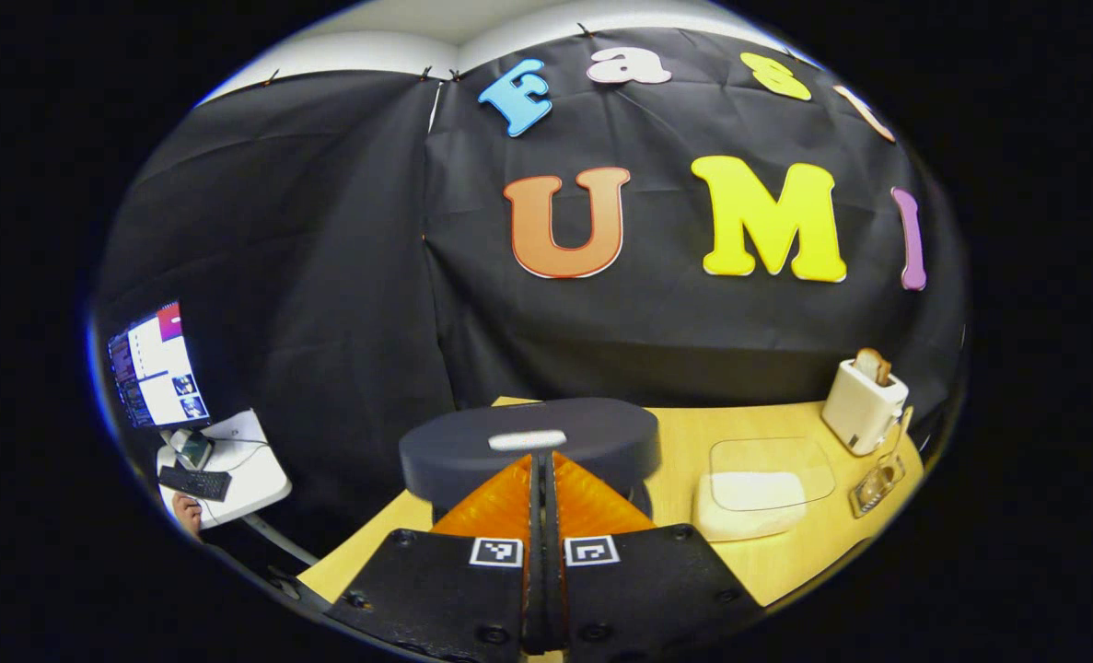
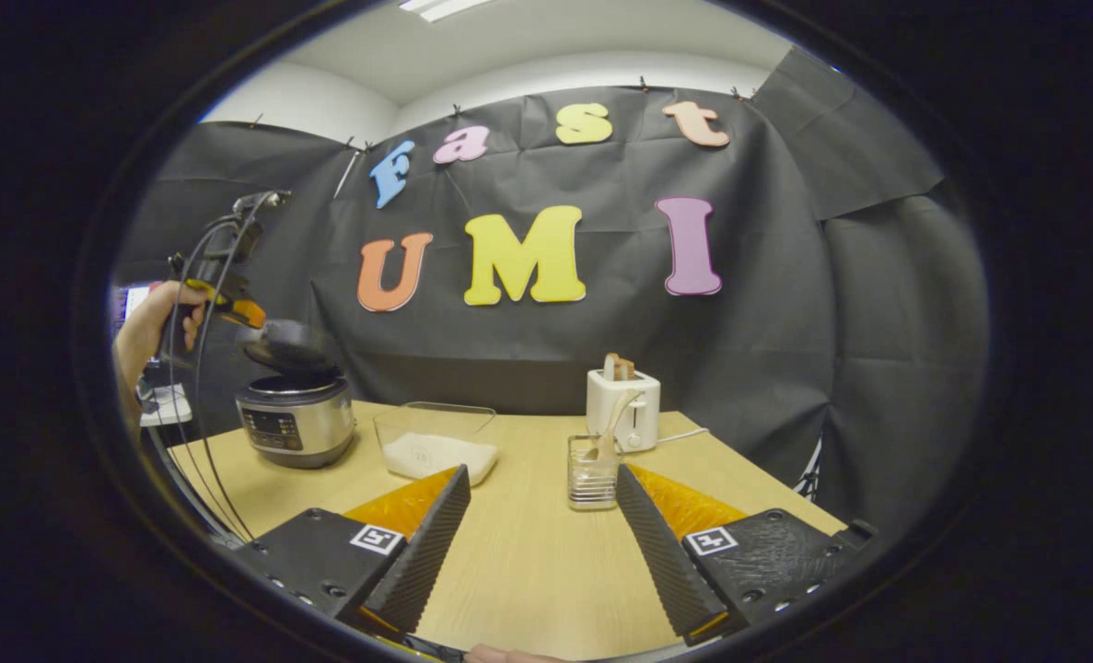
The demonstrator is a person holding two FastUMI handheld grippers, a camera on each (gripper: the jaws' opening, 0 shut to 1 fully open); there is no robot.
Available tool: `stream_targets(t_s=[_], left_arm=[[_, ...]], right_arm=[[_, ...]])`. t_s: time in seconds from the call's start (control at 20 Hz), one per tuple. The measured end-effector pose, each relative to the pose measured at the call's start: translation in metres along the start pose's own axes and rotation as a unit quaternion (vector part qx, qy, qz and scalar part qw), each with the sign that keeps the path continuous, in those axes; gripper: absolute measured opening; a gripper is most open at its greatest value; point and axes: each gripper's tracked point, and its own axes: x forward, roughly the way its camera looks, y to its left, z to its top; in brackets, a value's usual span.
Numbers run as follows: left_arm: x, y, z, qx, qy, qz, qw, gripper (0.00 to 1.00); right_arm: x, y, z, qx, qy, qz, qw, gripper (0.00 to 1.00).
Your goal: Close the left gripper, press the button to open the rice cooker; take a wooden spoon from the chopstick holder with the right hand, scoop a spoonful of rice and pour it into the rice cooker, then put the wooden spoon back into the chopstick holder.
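Near the spread right gripper (image 2: 539, 516), a wooden spoon (image 2: 612, 425) is seen upright in the clear chopstick holder (image 2: 592, 474) at 12 o'clock, rice in the clear container (image 2: 436, 442) at 11, the open-lidded rice cooker (image 2: 296, 419) under the closed left gripper (image 2: 249, 318) at 10

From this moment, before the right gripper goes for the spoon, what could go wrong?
1. The wooden spoon leans in the light chopstick holder; a slanted pull may tip the holder.
2. The toaster stands just behind it, so an overshooting right gripper could knock it.
3. The left gripper, fingers together, is by the rice cooker lid; if the lid is not fully up, rice might spill.
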Motion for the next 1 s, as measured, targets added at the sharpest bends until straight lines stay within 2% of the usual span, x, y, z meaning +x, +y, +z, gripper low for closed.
stream_targets(t_s=[0.1, 0.2, 0.25, 0.3, 0.35, 0.4, 0.45, 0.5, 0.55, 0.6, 0.65, 0.75, 0.9, 0.95, 1.0], left_arm=[[-0.008, -0.002, 0.005, -0.003, -0.011, -0.009, 1.000, 0.04], [-0.013, -0.001, 0.007, -0.001, -0.022, -0.014, 1.000, 0.13], [-0.015, 0.000, 0.003, -0.003, -0.020, -0.013, 1.000, 0.20], [-0.018, 0.005, 0.000, -0.004, -0.018, -0.007, 1.000, 0.25], [-0.021, 0.006, -0.001, -0.003, -0.021, -0.005, 1.000, 0.40], [-0.024, 0.007, -0.002, -0.001, -0.024, -0.003, 1.000, 0.46], [-0.027, 0.004, -0.002, 0.004, -0.029, -0.005, 1.000, 0.59], [-0.031, 0.002, -0.004, 0.007, -0.033, -0.010, 0.999, 0.59], [-0.035, -0.002, -0.005, 0.010, -0.036, -0.016, 0.999, 0.69], [-0.037, -0.007, -0.006, 0.013, -0.042, -0.024, 0.999, 0.75], [-0.041, -0.013, -0.008, 0.013, -0.045, -0.032, 0.998, 0.80], [-0.046, -0.020, -0.013, 0.007, -0.049, -0.040, 0.998, 0.94], [-0.055, -0.036, -0.019, -0.003, -0.065, -0.056, 0.996, 0.95], [-0.057, -0.043, -0.022, -0.009, -0.068, -0.064, 0.996, 1.00], [-0.060, -0.048, -0.026, -0.015, -0.072, -0.071, 0.995, 1.00]], right_arm=[[-0.001, -0.002, -0.001, 0.001, 0.003, -0.001, 1.000, 0.95], [-0.001, -0.002, -0.002, 0.002, 0.005, 0.000, 1.000, 0.95], [-0.001, -0.004, -0.003, 0.003, 0.005, -0.002, 1.000, 0.97], [-0.001, -0.005, -0.002, 0.003, 0.005, -0.003, 1.000, 0.95], [0.000, -0.006, -0.003, 0.004, 0.006, -0.004, 1.000, 0.95], [0.000, -0.006, -0.004, 0.004, 0.006, -0.004, 1.000, 0.95], [0.001, -0.007, -0.005, 0.006, 0.008, -0.005, 1.000, 0.95], [0.001, -0.007, -0.006, 0.006, 0.009, -0.004, 1.000, 0.95], [0.002, -0.007, -0.007, 0.007, 0.011, -0.003, 1.000, 0.95], [0.003, -0.009, -0.007, 0.009, 0.014, -0.005, 1.000, 0.97], [0.004, -0.011, -0.009, 0.011, 0.015, -0.006, 1.000, 0.97], [0.006, -0.012, -0.010, 0.012, 0.019, -0.008, 1.000, 0.95], [0.012, -0.015, -0.009, 0.012, 0.023, -0.009, 1.000, 0.97], [0.014, -0.017, -0.010, 0.010, 0.024, -0.011, 1.000, 0.97], [0.017, -0.021, -0.009, 0.008, 0.026, -0.015, 1.000, 0.97]])
